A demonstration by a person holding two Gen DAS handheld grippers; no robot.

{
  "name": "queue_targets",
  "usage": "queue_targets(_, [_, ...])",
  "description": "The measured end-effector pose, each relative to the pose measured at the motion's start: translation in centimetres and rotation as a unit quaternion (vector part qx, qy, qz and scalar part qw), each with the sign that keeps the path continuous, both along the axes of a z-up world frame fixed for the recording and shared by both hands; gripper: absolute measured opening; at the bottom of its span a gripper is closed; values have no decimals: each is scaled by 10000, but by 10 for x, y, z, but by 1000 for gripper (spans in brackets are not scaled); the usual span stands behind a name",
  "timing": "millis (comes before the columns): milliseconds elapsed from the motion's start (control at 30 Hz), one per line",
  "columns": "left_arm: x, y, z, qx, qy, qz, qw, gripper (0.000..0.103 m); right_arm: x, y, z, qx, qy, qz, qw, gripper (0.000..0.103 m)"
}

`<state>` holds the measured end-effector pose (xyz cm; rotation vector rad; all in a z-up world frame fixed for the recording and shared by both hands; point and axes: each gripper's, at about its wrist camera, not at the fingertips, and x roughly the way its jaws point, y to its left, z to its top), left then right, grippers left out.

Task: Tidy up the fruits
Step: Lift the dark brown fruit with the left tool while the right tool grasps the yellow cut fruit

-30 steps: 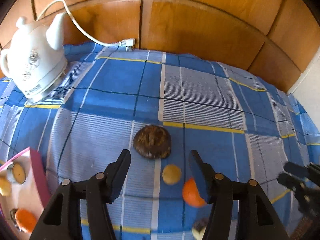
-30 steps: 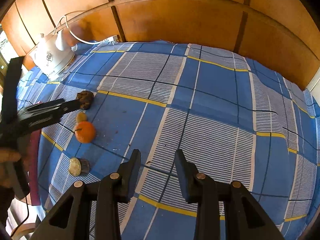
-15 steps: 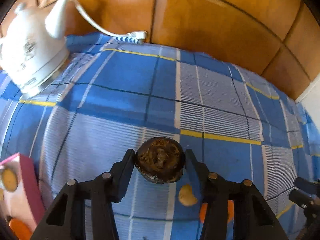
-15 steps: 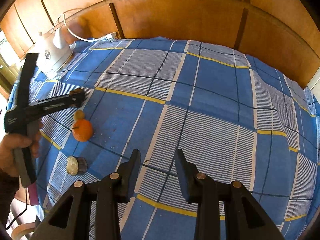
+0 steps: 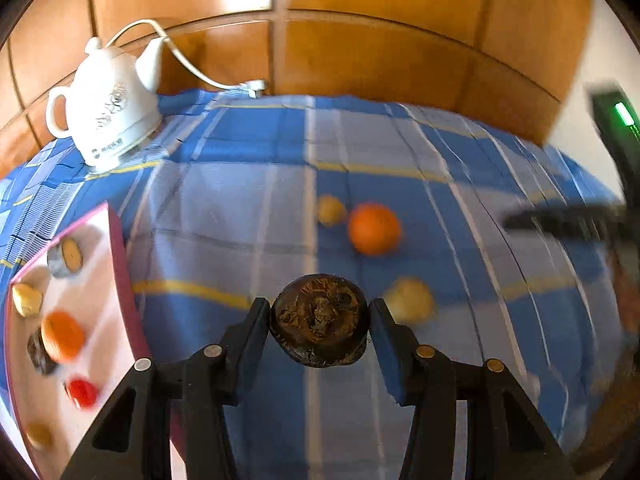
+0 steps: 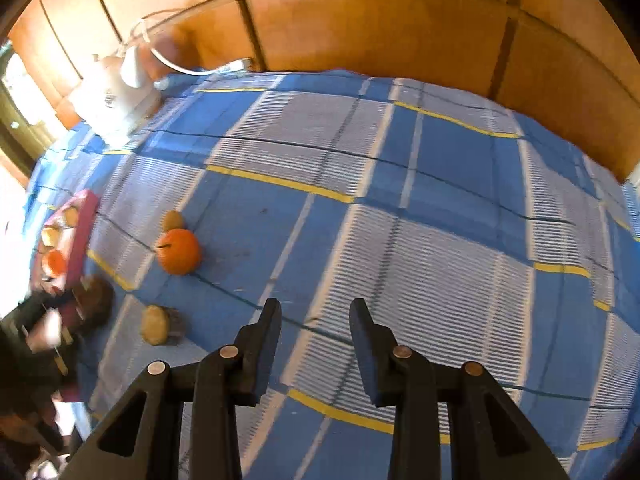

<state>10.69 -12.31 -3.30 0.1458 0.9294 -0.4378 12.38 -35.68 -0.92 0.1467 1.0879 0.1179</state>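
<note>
My left gripper (image 5: 319,320) is shut on a dark brown round fruit (image 5: 319,326) and holds it above the blue checked cloth. A pink-rimmed tray (image 5: 116,264) with several fruits lies at the left; it also shows in the right wrist view (image 6: 84,224). On the cloth lie an orange (image 5: 374,229), a small yellow fruit (image 5: 331,210) and a pale cut piece (image 5: 410,300). The right wrist view shows the orange (image 6: 179,251), the small fruit (image 6: 173,220) and the cut piece (image 6: 156,324). My right gripper (image 6: 315,320) is open and empty above the cloth.
A white electric kettle (image 5: 108,116) with its cord stands at the back left, next to the wooden wall panels (image 5: 380,52). The other gripper (image 5: 568,220) shows blurred at the right of the left wrist view. The cloth (image 6: 440,240) stretches to the right.
My left gripper closed on the brown fruit, lifted it and swung left, bringing the tray into view. My right gripper has shifted a little and stays open.
</note>
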Motion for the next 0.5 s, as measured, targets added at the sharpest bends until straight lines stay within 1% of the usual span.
queue_targets(67, [-18, -4, -4, 42, -49, -148, 9999, 51, -1, 5, 0, 152, -24, 153, 9998, 36])
queue_targets(133, [-33, -4, -11, 44, -9, -234, 9997, 51, -1, 13, -2, 124, -34, 288, 9995, 36])
queue_targets(267, [-51, -6, -26, 101, 82, -292, 9995, 51, -3, 26, -5, 220, -35, 560, 9982, 36])
queue_targets(333, [-57, -5, -27, 41, -28, -279, 9996, 51, -5, 35, -4, 341, -51, 859, 9957, 36])
queue_targets(500, [-57, -1, -28, -116, 23, -209, 9997, 51, -14, 67, -5, 334, -82, 1472, 9885, 36])
